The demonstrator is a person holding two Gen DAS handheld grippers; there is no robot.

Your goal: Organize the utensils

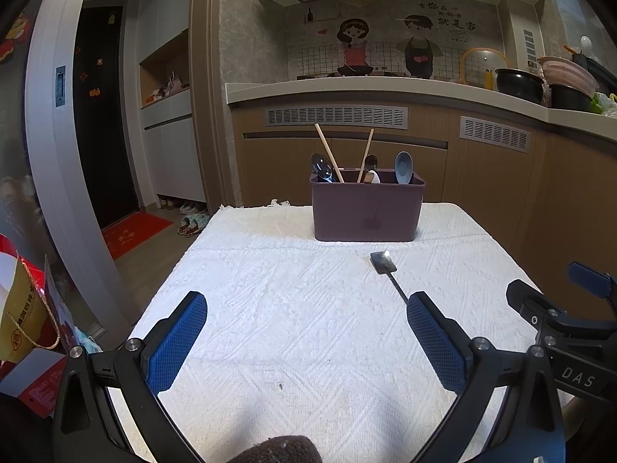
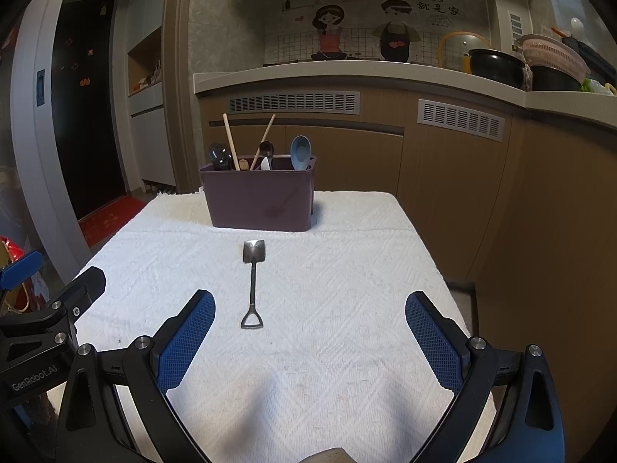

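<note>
A small metal shovel-shaped spoon [image 2: 252, 281] lies flat on the white towel-covered table [image 2: 327, 289], blade pointing toward the bin. In the left wrist view its blade [image 1: 383, 262] shows and its handle end is hidden behind my right-hand finger. A purple bin [image 2: 259, 198] [image 1: 368, 208] stands at the table's far side, holding chopsticks [image 1: 327, 152], a blue spoon [image 1: 403, 168] and several other spoons. My right gripper [image 2: 310, 339] is open, just short of the spoon's handle. My left gripper [image 1: 306, 341] is open and holds nothing, left of the spoon.
Behind the table runs a kitchen counter [image 2: 347, 73] with brown cabinets, pots and a pink colander [image 2: 551, 54] on it. Bags [image 1: 27, 320] sit at the table's left. The other gripper's body [image 1: 559, 320] shows at the left view's right edge.
</note>
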